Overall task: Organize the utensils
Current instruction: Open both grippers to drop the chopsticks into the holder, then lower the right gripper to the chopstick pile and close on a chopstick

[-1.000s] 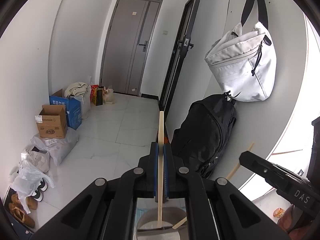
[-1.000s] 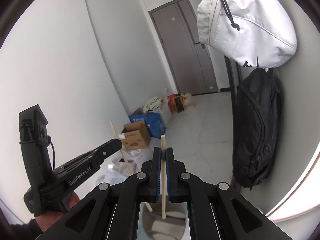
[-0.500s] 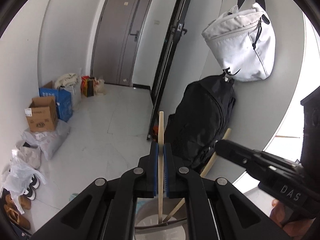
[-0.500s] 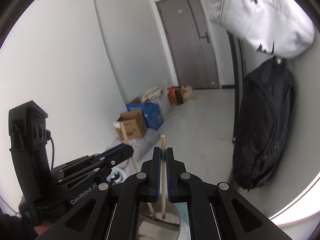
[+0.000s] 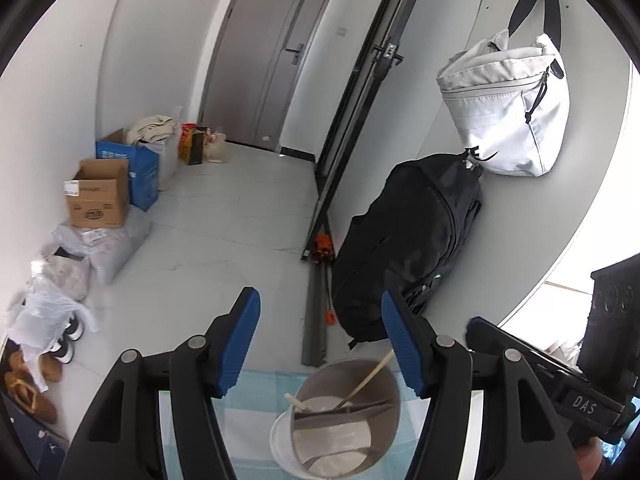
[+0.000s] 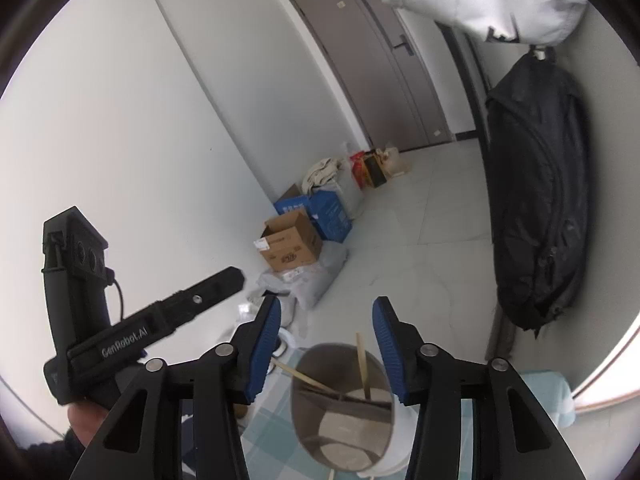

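1. Your left gripper [image 5: 320, 336] stands with its jaws spread, and nothing is between the blue pads [image 5: 240, 344]. They have just been opening, and the chopstick [image 5: 362, 380] is free of them: it leans in the utensil holder [image 5: 384, 412] below, with its top against the rim.

2. Your right gripper [image 6: 326, 344] is spread too, with no thing between its pads. Its jaws have also just been opening. The second chopstick [image 6: 363, 364] stands nearly upright in the holder under it, free of the pads.

3. I judge that you hold both grippers just above the holder because the sticks had to drop in end first. A thin stick would fall over on the cloth, but the wall and the inner divider [image 5: 340, 412] keep it up.

4. The holder is a round cup, grey-brown inside, with a pale rim. A flat divider splits it in compartments. Both sticks seem to rest at the divider, but in which compartment each one stands I cannot tell.

5. The chopsticks are pale wood, slim and straight, with a matt surface.

6. The holder sits on a tablecloth [image 5: 248, 396] with light blue and white checks; it looks soft.

7. Whether more utensils wait for you I cannot see.
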`<state>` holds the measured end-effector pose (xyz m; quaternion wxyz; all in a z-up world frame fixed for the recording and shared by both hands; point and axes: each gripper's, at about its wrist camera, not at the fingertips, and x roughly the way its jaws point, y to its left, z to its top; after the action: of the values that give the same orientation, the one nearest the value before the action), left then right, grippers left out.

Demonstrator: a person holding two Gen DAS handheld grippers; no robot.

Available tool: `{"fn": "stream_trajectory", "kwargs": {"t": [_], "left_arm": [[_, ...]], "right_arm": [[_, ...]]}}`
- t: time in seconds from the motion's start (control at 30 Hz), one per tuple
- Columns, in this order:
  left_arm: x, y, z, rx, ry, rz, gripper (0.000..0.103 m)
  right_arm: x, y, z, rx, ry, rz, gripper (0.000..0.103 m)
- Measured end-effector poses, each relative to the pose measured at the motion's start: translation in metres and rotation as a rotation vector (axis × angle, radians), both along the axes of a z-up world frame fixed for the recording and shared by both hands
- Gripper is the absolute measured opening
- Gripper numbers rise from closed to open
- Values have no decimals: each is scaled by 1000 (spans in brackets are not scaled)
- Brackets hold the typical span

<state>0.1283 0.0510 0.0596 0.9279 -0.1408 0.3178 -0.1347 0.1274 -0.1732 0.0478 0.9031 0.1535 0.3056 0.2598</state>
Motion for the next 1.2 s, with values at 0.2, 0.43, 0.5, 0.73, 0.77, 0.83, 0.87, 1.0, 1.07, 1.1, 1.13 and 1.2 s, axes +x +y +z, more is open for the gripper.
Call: {"fn": "stream_trajectory", "kwargs": {"t": [0.2,0.43,0.5,0.73,0.77,0.83,0.87,1.0,1.07,1.1,1.13,1.2], "left_arm": [[-16,4,4,16,17,48,59],[-42,5,12,34,3,93,72],[-49,5,15,44,-5,102,72],[-72,3,14,66,-10,116,84],[-76,4,12,70,-9,121,84],[-82,4,8,78,-7,125,84],[-86,4,5,82,-4,129,84],[-95,4,-11,99,13,138,84],[-100,1,-20,131,12,143,84],[-102,0,-23,146,13,146,84],[-104,-2,-28,162,17,146,84],[-106,-5,-40,176,41,138,84]], "right_arm": [[-27,-8,8,7,-22,-41,66],[-55,-11,18,2,-46,-56,76],[-64,-12,21,3,-59,-60,81],[-88,-12,20,-2,-71,-64,91],[-92,-12,19,-3,-70,-62,93],[-98,-11,15,-7,-73,-56,95],[-102,-10,12,-15,-74,-53,96],[-113,-6,-3,-31,-73,-40,99],[-116,-5,-13,-40,-69,-39,101],[-118,-4,-18,-44,-66,-36,101],[-118,-4,-21,-48,-63,-35,102],[-121,-1,-32,-68,-55,-35,103]]}}
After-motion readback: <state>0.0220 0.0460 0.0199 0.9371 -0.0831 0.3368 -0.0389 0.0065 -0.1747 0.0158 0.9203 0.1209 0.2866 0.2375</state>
